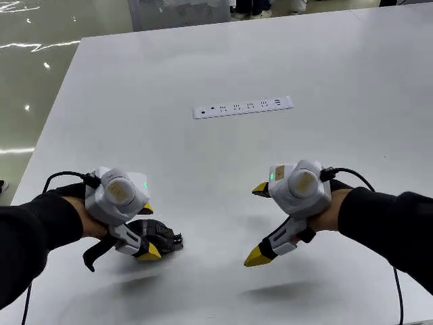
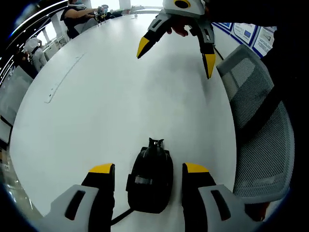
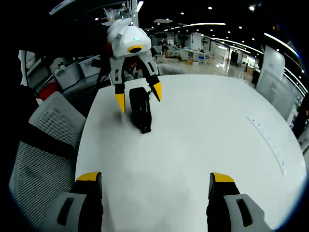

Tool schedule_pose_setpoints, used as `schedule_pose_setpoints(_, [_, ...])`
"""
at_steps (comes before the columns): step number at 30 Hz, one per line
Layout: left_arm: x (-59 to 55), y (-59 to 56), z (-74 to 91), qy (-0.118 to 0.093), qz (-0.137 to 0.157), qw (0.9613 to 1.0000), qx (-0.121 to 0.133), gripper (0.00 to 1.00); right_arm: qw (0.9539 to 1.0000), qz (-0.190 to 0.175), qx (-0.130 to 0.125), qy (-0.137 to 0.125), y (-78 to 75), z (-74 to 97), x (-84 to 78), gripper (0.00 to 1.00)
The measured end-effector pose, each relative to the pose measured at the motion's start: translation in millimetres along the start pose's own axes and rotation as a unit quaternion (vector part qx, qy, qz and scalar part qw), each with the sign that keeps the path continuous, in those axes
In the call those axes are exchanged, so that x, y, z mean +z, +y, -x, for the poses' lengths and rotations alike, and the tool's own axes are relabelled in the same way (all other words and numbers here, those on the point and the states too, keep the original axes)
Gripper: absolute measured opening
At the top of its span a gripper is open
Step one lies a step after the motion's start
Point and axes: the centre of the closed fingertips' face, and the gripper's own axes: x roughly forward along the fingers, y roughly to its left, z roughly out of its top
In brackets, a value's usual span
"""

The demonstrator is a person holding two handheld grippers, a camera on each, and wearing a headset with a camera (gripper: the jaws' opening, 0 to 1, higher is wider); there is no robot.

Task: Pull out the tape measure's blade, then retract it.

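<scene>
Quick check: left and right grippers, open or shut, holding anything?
Left gripper: open, jaws either side of the tape measure, with a gap showing on both sides.
Right gripper: open, nothing between its jaws.

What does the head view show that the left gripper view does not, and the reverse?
Head view: the person's left sleeve and the white body of the left gripper, with a green light. Left gripper view: a grey mesh chair. Both: the black tape measure between the left gripper's open jaws, the open right gripper, the power strip, the white table.
</scene>
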Motion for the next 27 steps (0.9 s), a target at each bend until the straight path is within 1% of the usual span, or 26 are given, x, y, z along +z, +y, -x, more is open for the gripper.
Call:
schedule_pose_setpoints(2, [0.3, -0.8, -1.0, 0.004, -0.006, 1.0, -0.005, 0.44, 0.9999, 0.013, 0.004, 0.003, 0.1, -3.4, 3.0, 0.86])
schedule_pose_setpoints(4, [-3.1, 0.5, -2.2, 0.022, -0.02, 0.9995, -0.006, 0.35, 0.9997, 0.021, 0.012, 0.005, 1.4, -7.8, 8.3, 0.82])
schedule_pose_setpoints(6, [-1.5, -3.7, -4.1, 0.024, -0.019, 0.9994, -0.013, 0.32, 0.9995, 0.026, 0.019, -0.002, 2.3, -11.8, 17.4, 0.8])
schedule_pose_setpoints(7, [-2.7, -6.4, -4.8, 0.027, -0.018, 0.9993, -0.018, 0.29, 0.9993, 0.03, 0.021, -0.003, 2.6, -13.8, 20.8, 0.79])
schedule_pose_setpoints(8, [-3.9, -6.6, -6.2, 0.032, -0.02, 0.9992, -0.015, 0.3, 0.999, 0.035, 0.025, -0.006, 3.9, -16.5, 26.2, 0.77])
schedule_pose_setpoints(9, [-4.1, -4.9, -5.8, 0.034, -0.034, 0.9988, -0.011, 0.3, 0.9988, 0.039, 0.028, -0.008, 4.5, -18.4, 29.2, 0.75])
schedule_pose_setpoints(12, [-4.7, -6.0, -6.5, 0.041, -0.039, 0.9983, -0.012, 0.29, 0.998, 0.052, 0.035, -0.011, 6.4, -27.4, 39.0, 0.69])
schedule_pose_setpoints(14, [-4.1, -6.0, -7.8, 0.045, -0.037, 0.9982, -0.009, 0.29, 0.9977, 0.055, 0.038, -0.012, 7.7, -31.9, 42.6, 0.66])
schedule_pose_setpoints(15, [-5.0, -6.6, -8.7, 0.053, -0.04, 0.9978, -0.006, 0.29, 0.9975, 0.056, 0.041, -0.013, 7.9, -36.4, 44.4, 0.64])
schedule_pose_setpoints(16, [-5.3, -6.7, -8.9, 0.057, -0.047, 0.9973, -0.003, 0.29, 0.9975, 0.057, 0.041, -0.013, 7.5, -40.1, 44.9, 0.62])
schedule_pose_setpoints(17, [-5.3, -7.3, -9.3, 0.059, -0.047, 0.9972, -0.001, 0.28, 0.9975, 0.058, 0.04, -0.012, 6.6, -44.3, 44.6, 0.59])
schedule_pose_setpoints(18, [-5.2, -8.6, -10.4, 0.061, -0.052, 0.9968, 0.001, 0.28, 0.9977, 0.055, 0.039, -0.009, 5.3, -49.8, 44.3, 0.57])
schedule_pose_setpoints(19, [-5.3, -8.4, -11.3, 0.064, -0.065, 0.9958, 0.004, 0.28, 0.998, 0.049, 0.038, -0.008, 4.9, -53.4, 44.4, 0.56])
schedule_pose_setpoints(20, [-6.2, -8.1, -11.8, 0.069, -0.066, 0.9954, 0.009, 0.28, 0.9983, 0.042, 0.039, -0.008, 5.5, -58.5, 45.7, 0.55])
schedule_pose_setpoints(23, [-6.1, -6.9, -10.7, 0.072, -0.06, 0.9956, 0.01, 0.28, 0.9979, 0.043, 0.047, -0.006, 11.1, -67.7, 49.2, 0.55])
schedule_pose_setpoints(27, [-6.3, -6.4, -10.6, 0.066, -0.048, 0.9967, 0.007, 0.29, 0.9971, 0.056, 0.051, -0.002, 14.8, -76.7, 52.5, 0.49])
